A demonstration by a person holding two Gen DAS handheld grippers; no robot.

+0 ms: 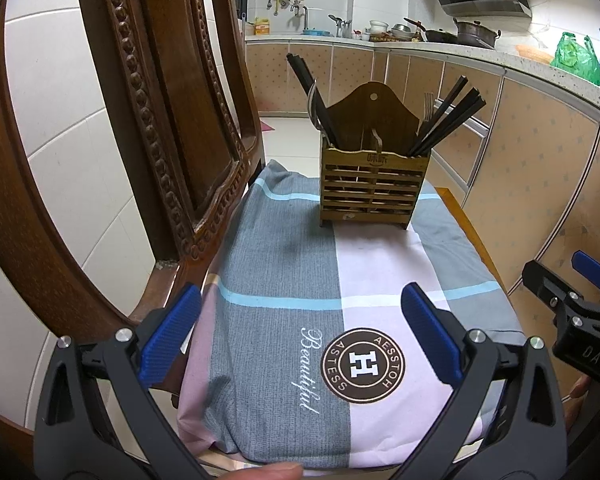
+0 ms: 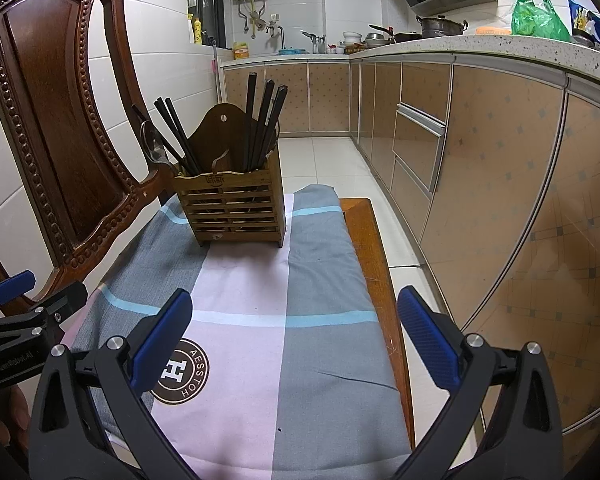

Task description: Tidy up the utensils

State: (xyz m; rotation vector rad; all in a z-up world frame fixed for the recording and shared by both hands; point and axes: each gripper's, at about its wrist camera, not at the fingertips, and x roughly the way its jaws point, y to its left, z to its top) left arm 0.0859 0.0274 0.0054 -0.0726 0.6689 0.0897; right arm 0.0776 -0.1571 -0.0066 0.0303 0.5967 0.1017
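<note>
A slatted wooden utensil holder point(image 1: 374, 186) point(image 2: 236, 208) stands upright at the far end of a cloth-covered seat. Black chopsticks point(image 1: 446, 120) point(image 2: 262, 120) lean out of its right compartment beside a metal fork point(image 1: 428, 106). More black chopsticks point(image 1: 310, 94) point(image 2: 176, 132) and a metal spoon point(image 2: 152, 148) lean from its left compartment. My left gripper point(image 1: 300, 328) is open and empty, well short of the holder. My right gripper point(image 2: 294, 332) is open and empty too, at the near end of the cloth. Each gripper shows at the edge of the other's view.
The checked grey and pink cloth point(image 1: 300, 280) point(image 2: 268, 320) covers a wooden seat point(image 2: 376, 264). A carved chair back point(image 1: 160, 120) point(image 2: 68, 128) rises close on the left. Kitchen cabinets point(image 2: 480, 168) and a cluttered countertop point(image 1: 420, 38) run along the right.
</note>
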